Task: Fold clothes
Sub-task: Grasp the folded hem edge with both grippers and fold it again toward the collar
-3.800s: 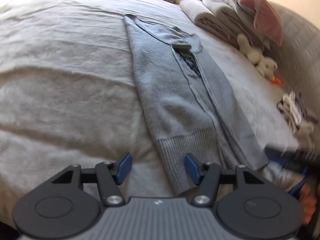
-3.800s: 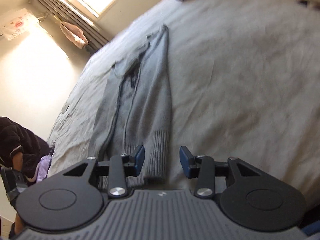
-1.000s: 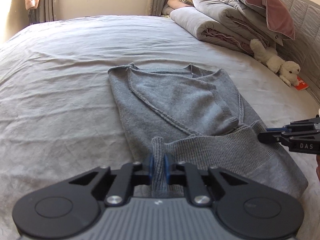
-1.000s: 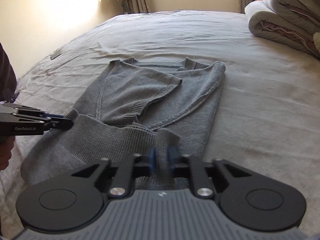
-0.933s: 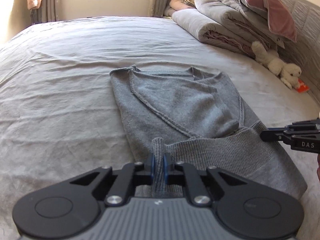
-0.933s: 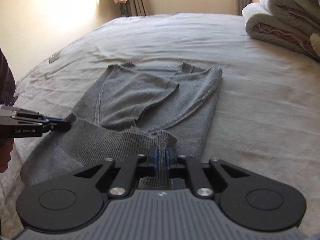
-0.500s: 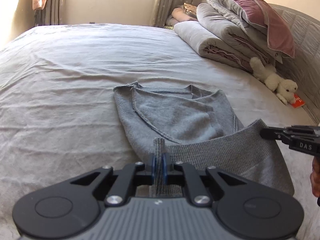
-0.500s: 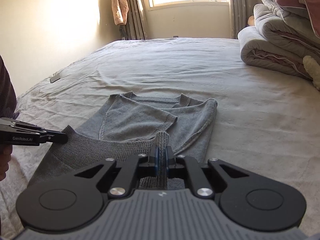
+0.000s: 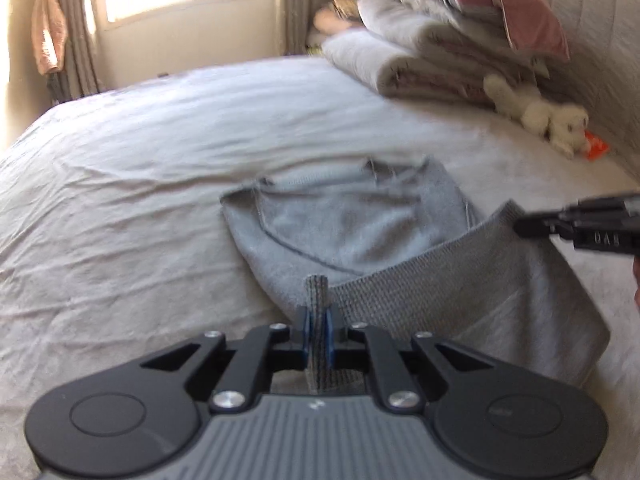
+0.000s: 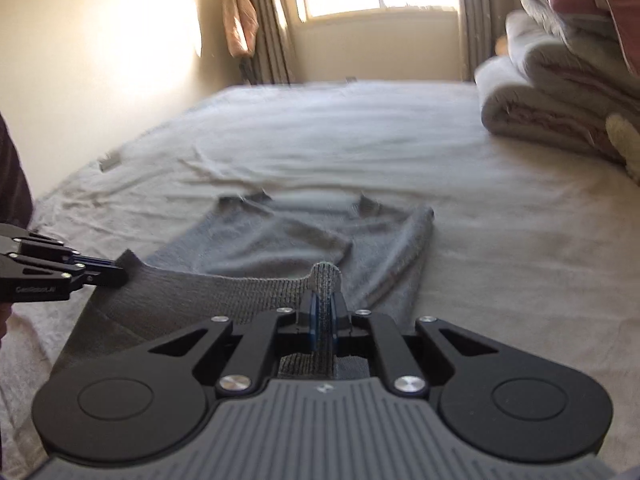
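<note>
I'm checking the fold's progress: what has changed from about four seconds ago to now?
Then both grippers were open by the flat sweater's hem. Now the left gripper and right gripper are each shut on a corner of the ribbed hem, lifted and carried toward the collar, doubling the grey sweater. The upper sweater still lies on the bed, sleeves folded in; the stacked bedding is unchanged.

Left hand-held gripper (image 9: 317, 330) low centre of its frame, blue pads pinched tight on sweater hem (image 9: 408, 280). Right hand-held gripper (image 10: 322, 326) same pose, clamped on hem's other corner, level; each visible at other's frame edge.
</note>
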A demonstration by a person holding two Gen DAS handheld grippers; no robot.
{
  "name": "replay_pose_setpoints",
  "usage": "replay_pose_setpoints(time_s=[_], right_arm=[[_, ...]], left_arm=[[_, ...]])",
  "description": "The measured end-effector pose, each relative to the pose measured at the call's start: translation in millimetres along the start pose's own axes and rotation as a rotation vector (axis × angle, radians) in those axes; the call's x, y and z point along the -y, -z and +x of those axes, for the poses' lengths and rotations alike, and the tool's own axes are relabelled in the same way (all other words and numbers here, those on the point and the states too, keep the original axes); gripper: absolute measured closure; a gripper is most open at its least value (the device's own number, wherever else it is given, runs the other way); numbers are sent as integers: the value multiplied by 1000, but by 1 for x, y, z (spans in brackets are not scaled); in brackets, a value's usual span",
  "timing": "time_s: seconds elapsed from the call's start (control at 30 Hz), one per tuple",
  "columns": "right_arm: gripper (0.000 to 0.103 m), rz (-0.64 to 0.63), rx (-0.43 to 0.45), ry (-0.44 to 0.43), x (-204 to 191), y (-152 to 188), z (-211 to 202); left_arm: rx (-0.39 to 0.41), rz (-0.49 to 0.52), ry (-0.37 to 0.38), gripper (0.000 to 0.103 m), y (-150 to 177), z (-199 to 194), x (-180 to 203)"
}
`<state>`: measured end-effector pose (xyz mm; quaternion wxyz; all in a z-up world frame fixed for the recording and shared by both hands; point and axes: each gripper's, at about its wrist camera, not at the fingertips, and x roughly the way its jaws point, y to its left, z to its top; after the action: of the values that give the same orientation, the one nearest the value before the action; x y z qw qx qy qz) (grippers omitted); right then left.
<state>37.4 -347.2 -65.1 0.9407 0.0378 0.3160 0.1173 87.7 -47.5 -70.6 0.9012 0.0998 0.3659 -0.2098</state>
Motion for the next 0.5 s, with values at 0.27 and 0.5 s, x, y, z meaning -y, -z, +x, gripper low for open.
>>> replay_pose_setpoints(time_s=[0.27, 0.5], right_arm=[[94, -47, -53, 85, -10, 17, 24], [94, -38, 23, 90, -8, 10, 12]], left_arm=[[12, -9, -161, 96, 6, 28, -1], [94, -55, -59, 94, 3, 1, -8]])
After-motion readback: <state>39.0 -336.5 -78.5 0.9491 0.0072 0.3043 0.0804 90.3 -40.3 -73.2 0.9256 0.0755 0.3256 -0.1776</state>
